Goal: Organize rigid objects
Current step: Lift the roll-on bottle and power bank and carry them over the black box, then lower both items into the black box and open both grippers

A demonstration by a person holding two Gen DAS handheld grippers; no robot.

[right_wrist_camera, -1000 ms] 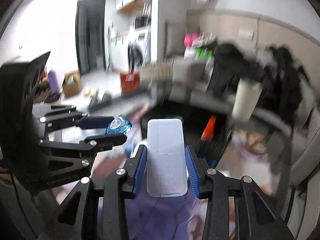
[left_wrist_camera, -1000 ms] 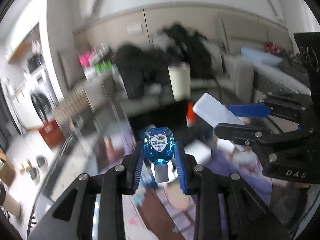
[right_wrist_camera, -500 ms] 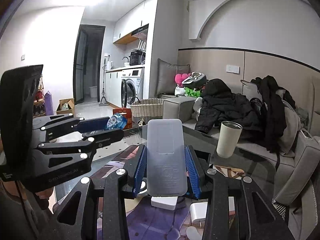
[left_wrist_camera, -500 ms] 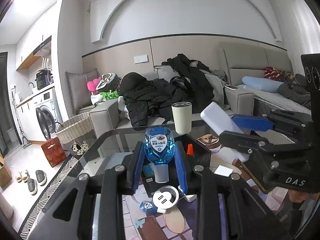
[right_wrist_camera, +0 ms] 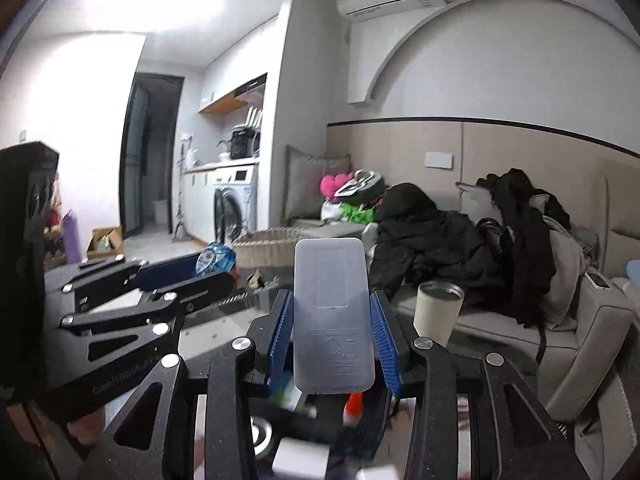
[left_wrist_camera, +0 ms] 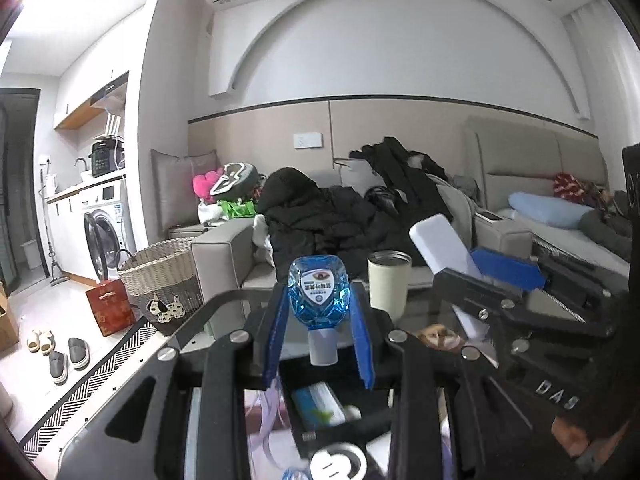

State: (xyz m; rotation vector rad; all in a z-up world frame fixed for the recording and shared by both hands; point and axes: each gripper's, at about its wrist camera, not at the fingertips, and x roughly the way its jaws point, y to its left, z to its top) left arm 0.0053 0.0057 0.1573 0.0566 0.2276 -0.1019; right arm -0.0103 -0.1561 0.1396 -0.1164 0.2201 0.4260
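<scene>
L gripper point(left_wrist_camera: 319, 322): clenched on a small blue faceted bottle point(left_wrist_camera: 319, 298), cap end toward cam, label w/ eye logo facing lens; bottle held up in the air above the glass table point(left_wrist_camera: 224, 308), betw. both blue pads. R gripper point(right_wrist_camera: 332, 332): clenched on a flat white plastic case point(right_wrist_camera: 331, 314), long axis along the fingers, top end sticking out past the pads; also airborne over the table. Grippers sit side by side, near but apart; each shows in the other's view. Cream tumbler w/ metal rim point(left_wrist_camera: 389, 285) stands upright at the table's far edge, R of the bottle. Black open box point(left_wrist_camera: 332, 408) on the table below L gripper, contents blurred. Beyond: grey sofa point(left_wrist_camera: 224, 256) piled w/ black coats point(left_wrist_camera: 320, 216); wicker basket point(left_wrist_camera: 160, 276) on floor at the sofa's L end.
</scene>
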